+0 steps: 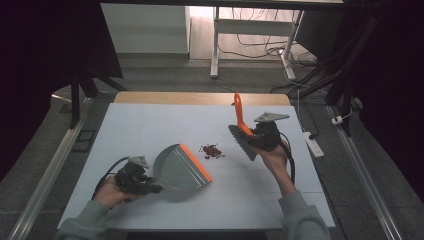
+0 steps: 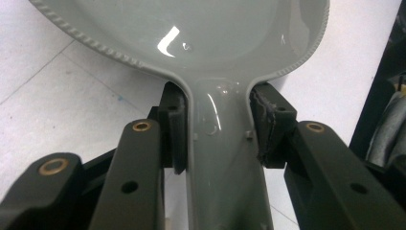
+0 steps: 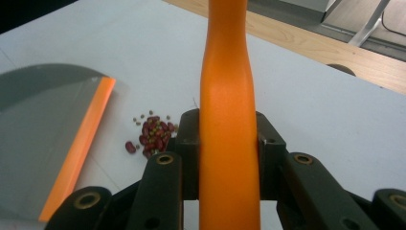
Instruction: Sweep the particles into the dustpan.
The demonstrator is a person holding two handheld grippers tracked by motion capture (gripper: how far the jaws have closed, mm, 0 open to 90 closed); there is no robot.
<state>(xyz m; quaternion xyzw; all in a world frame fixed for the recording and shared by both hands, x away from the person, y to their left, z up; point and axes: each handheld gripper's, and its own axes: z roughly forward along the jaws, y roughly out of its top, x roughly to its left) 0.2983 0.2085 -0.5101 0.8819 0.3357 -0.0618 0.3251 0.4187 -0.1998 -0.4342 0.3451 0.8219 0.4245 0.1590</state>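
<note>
My left gripper [image 1: 150,186] pinches the dustpan [image 1: 181,168] handle; my right gripper [image 1: 252,136] pinches the brush [image 1: 242,135]. The beans [image 1: 211,150] lie between them, nearer the brush.

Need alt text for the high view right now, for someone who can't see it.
A person at a white table holds a grey dustpan by its handle in the left gripper and an orange-handled brush in the right gripper. A small pile of red beans lies between them.

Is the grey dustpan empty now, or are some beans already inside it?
Empty. The dustpan shows a bare grey inside, and the red beans lie in a small pile on the table just beyond its orange lip.
</note>
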